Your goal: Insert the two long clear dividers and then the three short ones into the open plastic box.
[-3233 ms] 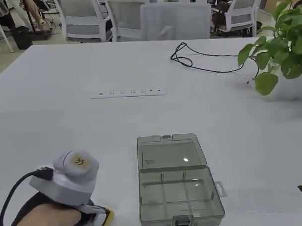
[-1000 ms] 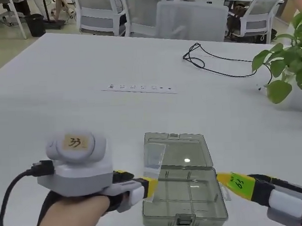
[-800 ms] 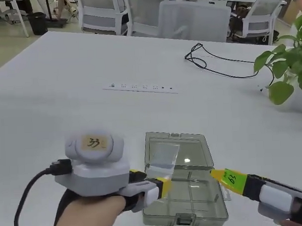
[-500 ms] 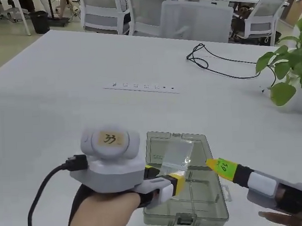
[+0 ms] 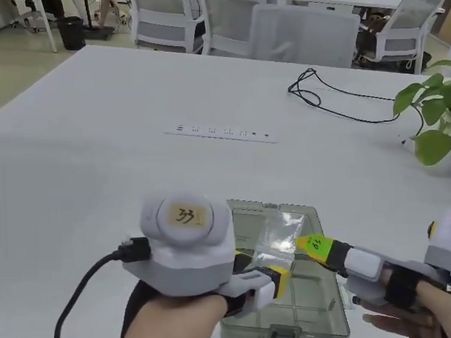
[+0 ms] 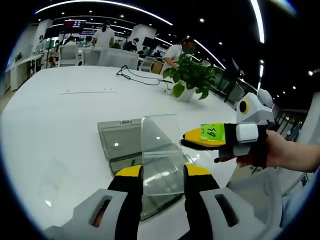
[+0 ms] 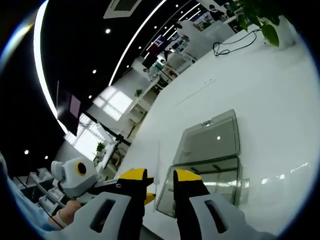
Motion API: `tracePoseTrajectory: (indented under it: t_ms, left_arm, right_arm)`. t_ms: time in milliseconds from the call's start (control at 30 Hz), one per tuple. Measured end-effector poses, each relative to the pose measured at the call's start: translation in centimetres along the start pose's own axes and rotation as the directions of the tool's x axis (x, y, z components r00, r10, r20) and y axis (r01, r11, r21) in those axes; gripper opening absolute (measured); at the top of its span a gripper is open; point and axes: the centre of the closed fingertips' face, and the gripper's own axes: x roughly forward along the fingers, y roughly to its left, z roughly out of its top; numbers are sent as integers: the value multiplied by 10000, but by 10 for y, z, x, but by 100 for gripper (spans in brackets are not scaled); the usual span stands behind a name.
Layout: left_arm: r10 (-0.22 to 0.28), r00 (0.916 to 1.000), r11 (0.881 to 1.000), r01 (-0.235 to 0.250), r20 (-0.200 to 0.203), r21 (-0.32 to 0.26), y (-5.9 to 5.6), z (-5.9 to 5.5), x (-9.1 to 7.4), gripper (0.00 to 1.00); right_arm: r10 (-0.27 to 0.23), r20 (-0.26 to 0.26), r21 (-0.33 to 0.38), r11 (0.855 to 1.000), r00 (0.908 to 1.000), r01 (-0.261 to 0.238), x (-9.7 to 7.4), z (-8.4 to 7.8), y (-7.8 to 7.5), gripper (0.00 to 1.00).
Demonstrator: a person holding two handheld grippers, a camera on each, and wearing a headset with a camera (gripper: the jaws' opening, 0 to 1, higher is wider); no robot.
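The smoky clear plastic box lies open near the table's front edge, its lid folded back flat. My left gripper is shut on a short clear divider and holds it upright over the box. In the left gripper view the divider stands between my yellow fingertips, above the box. My right gripper reaches in from the right, its green-labelled tip right beside the divider. In the right gripper view its jaws stand a little apart, with the divider edge-on beyond them.
A white power strip lies mid-table, with a black cable further back. A potted plant stands at the right edge. Office chairs line the far side. A person's hands hold both grippers.
My left gripper has carried the divider from the box's left side to above the box. The right gripper has come in from the right up to the divider.
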Motion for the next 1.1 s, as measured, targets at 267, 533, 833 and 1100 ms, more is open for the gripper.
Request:
tracePoseTrajectory:
  t_ms: [267,533,833,1100]
  left_arm:
    - [10,9999,10000,-9,116,-93,0,0,2,30]
    - [-16,9998,9998,20,187,-195,-1,1,3,30]
    - [-62,9995,9994,72,316,-328,-2,3,4,30]
    - [-109,9992,9990,126,397,-419,-1,3,2,30]
  right_arm:
    - [47,-282,162,9999,9996,-42,5,-1,0,14]
    - [44,-410,111,9999,9992,-40,11,-4,2,8]
    - [4,-462,-159,9999,9989,-11,14,-4,3,3]
    - [108,-503,-390,9992,9987,-128,14,-4,6,3]
